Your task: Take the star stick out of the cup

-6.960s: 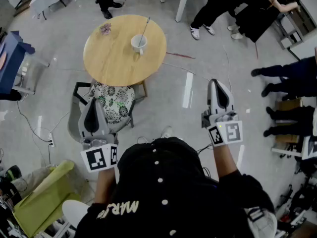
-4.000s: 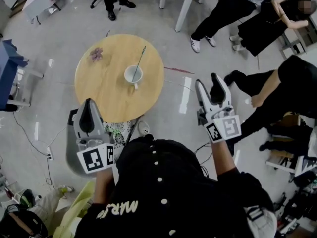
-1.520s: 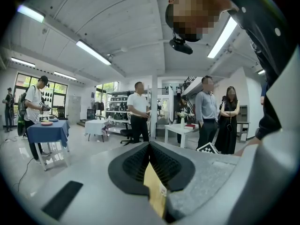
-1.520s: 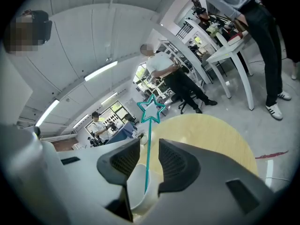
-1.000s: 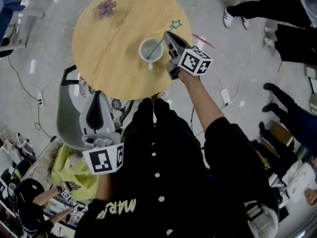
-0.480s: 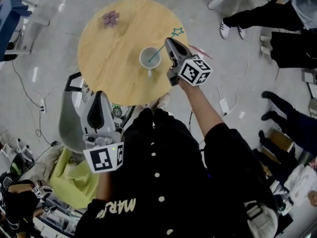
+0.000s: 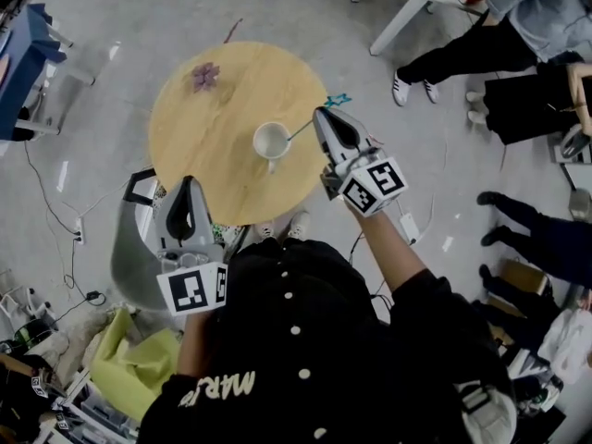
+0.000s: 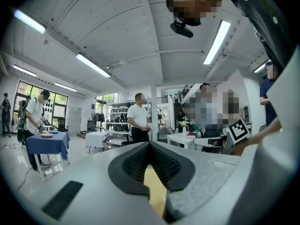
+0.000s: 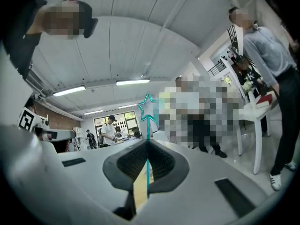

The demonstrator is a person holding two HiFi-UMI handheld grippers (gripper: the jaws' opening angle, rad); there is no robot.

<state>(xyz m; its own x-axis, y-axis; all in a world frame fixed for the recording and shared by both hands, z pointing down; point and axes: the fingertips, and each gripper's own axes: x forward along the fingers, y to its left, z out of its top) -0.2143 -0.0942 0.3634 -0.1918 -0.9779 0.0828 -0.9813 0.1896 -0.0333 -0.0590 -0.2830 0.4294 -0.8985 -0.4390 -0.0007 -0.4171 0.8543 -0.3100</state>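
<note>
A white cup (image 7: 271,141) stands near the right edge of the round wooden table (image 7: 213,155). The thin star stick (image 7: 301,131) leans out of it to the right, and its teal star (image 7: 338,101) shows past my right gripper (image 7: 324,118). That gripper is shut on the stick's shaft just right of the cup. In the right gripper view the stick (image 9: 148,125) rises from between the shut jaws of the right gripper (image 9: 148,143), star on top. My left gripper (image 7: 185,197) hangs shut and empty at the table's near edge; the left gripper (image 8: 150,145) shows closed jaws.
A purple flower piece (image 7: 205,75) lies at the table's far left. A grey chair (image 7: 139,248) is tucked under the near edge. People sit at the right by a white table (image 7: 407,12). A blue table (image 7: 23,58) stands at the left.
My right gripper, still shut on the stick, has drawn a little to the right of the cup, tilting the stick more. The head view has shifted. The left gripper keeps its place.
</note>
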